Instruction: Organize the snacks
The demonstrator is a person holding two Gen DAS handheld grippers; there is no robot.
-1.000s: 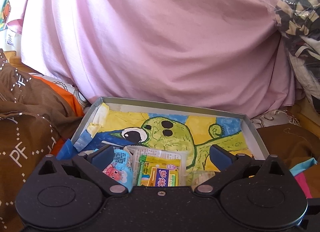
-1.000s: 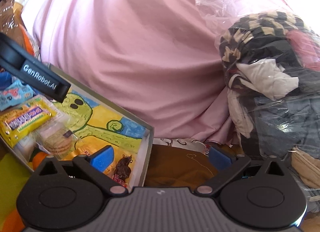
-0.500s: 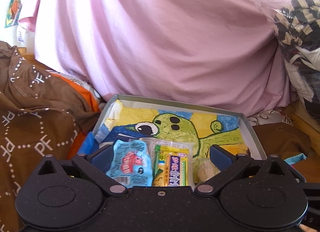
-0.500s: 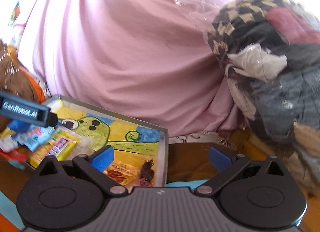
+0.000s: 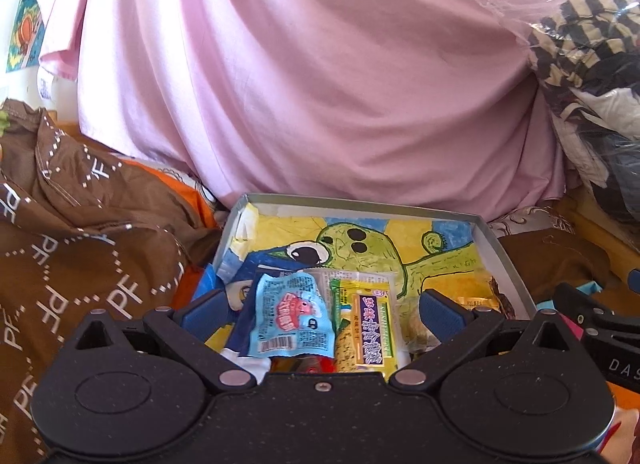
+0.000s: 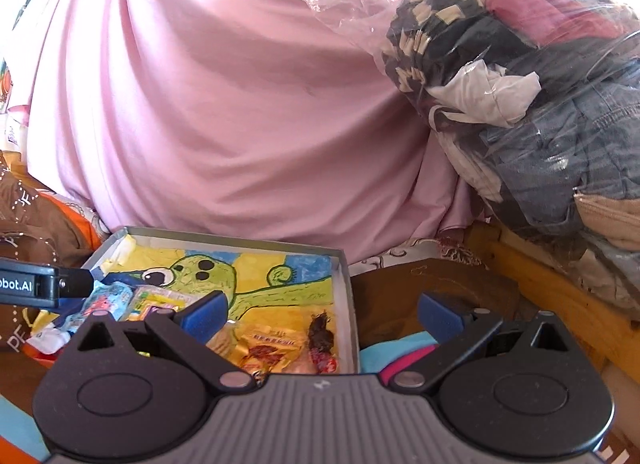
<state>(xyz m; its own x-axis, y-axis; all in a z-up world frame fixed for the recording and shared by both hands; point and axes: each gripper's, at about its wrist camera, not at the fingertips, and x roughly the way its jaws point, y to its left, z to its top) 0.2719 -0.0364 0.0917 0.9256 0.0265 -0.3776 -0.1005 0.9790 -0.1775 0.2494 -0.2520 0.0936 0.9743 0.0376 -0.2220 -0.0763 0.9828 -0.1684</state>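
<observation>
**Left wrist view: snack packets between wide-spread fingers**

Left wrist camera looks down the left gripper point(image 5: 320, 306), whose blue pads stand wide apart with nothing clamped. Between them, at the near left end of a shallow grey box point(image 5: 505, 260), lies a small heap of packets. A light blue packet point(image 5: 290, 314) sits on top at the left, and a yellow packet point(image 5: 366, 324) in a clear wrapper lies just beside it on the right.

Both look light, thin and crinkly, so I judge they will bend and slide under a loose pinch. A sealed edge, or the flat middle across the short side, seems the safest hold. The contents may crush, so a gentle squeeze is wise.

From the right wrist camera, the right gripper point(image 6: 320, 310) is also spread open and holds nothing. It hovers over the near right end of the box, where a golden packet point(image 6: 266, 346) and a dark wrapped sweet point(image 6: 322, 338) lie close together. The golden foil looks slippery.

Beyond the box hangs a pink sheet point(image 5: 320, 84). A clear bag of clothes point(image 6: 520, 84) sits far right.
</observation>
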